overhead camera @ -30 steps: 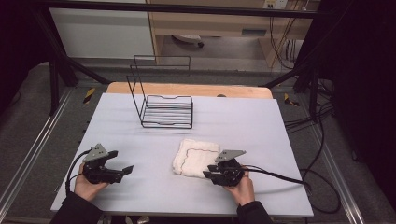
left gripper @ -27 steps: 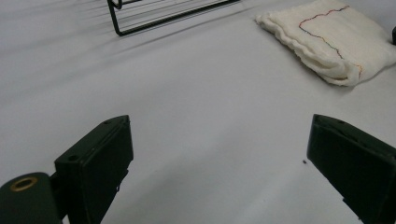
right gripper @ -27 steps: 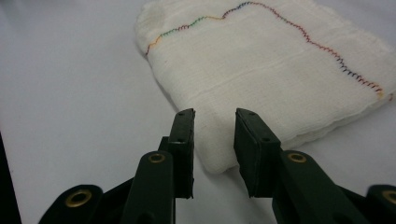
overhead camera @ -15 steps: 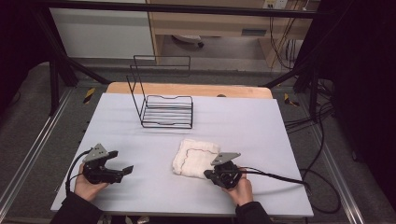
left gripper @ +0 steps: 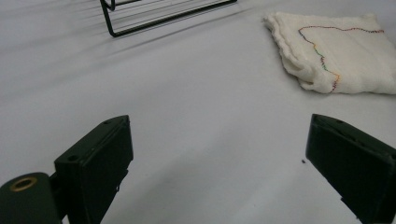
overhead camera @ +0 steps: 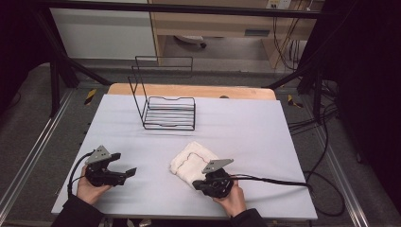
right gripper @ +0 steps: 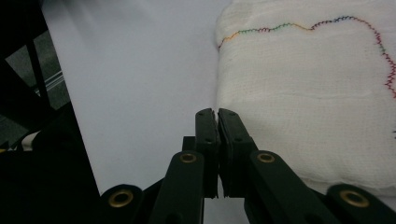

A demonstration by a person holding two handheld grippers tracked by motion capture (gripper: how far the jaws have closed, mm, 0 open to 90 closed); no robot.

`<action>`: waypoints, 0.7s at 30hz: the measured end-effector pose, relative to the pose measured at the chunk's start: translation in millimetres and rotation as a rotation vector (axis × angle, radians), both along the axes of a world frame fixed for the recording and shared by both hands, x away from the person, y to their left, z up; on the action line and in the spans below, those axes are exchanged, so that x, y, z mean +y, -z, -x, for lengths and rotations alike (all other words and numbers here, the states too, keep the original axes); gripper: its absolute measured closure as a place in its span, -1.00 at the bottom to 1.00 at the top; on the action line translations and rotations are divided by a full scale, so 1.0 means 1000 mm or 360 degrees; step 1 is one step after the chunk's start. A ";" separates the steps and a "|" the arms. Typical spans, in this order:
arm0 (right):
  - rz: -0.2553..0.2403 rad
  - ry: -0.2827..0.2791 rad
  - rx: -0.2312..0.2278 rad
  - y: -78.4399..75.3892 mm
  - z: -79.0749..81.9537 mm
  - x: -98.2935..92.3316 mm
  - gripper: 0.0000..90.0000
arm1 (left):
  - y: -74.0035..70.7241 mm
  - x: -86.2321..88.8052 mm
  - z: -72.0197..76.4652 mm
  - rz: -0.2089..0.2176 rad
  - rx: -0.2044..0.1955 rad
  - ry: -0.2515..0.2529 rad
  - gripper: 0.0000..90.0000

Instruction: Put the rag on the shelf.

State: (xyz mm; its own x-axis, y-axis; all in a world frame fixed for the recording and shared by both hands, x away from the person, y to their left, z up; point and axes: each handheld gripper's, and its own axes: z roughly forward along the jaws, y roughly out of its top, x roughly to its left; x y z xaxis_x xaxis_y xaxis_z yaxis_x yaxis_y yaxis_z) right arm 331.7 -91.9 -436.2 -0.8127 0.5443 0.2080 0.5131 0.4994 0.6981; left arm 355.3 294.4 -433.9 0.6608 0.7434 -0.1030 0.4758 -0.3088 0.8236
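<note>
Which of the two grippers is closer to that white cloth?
The right gripper: it sits at the near edge of the white cloth, jaws shut beside it. The left gripper is well off to the cloth's left, jaws open.

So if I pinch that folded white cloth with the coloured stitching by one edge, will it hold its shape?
Probably not. The folded white cloth looks soft, with a gauzy weave, so it would likely droop and unfold. It seems light, and its textured surface should grip well.
</note>
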 end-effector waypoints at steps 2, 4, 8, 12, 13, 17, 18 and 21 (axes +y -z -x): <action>-0.0005 0.0011 -0.0011 0.000 -0.003 -0.001 0.74 | 0.000 0.000 0.000 0.0005 0.0001 -0.0005 -0.84; -0.0011 0.0029 -0.0077 -0.005 -0.008 -0.005 0.53 | 0.000 0.001 0.000 0.0006 -0.0001 -0.0004 -0.84; 0.0013 0.0202 -0.0236 -0.016 -0.032 -0.027 0.23 | 0.000 0.001 0.000 0.0007 0.0004 -0.0008 -0.84; 0.0088 0.0385 -0.0203 -0.001 -0.062 -0.052 0.18 | 0.000 0.001 0.000 0.0005 0.0002 -0.0009 -0.84; 0.0088 0.0385 -0.0203 -0.001 -0.062 -0.052 0.18 | 0.000 0.001 0.000 0.0004 0.0004 -0.0008 -0.84; 0.0093 0.0400 -0.0117 0.013 -0.069 -0.059 0.31 | 0.000 0.001 -0.001 0.0005 0.0007 -0.0007 -0.84; 0.0093 0.0400 -0.0117 0.013 -0.069 -0.059 0.31 | 0.000 0.001 -0.001 0.0004 0.0008 -0.0006 -0.84; 0.0058 0.0396 -0.0051 0.013 -0.069 -0.059 0.50 | 0.000 0.000 0.000 0.0004 0.0009 -0.0005 -0.83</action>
State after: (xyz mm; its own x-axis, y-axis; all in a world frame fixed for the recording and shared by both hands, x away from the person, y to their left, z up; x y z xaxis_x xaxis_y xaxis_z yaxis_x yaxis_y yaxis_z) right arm 400.8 -150.8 -449.5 -0.6589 0.7348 0.1608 0.6011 0.3858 0.6999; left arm 355.4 294.7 -433.9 0.6580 0.7452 -0.1084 0.4812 -0.3053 0.8217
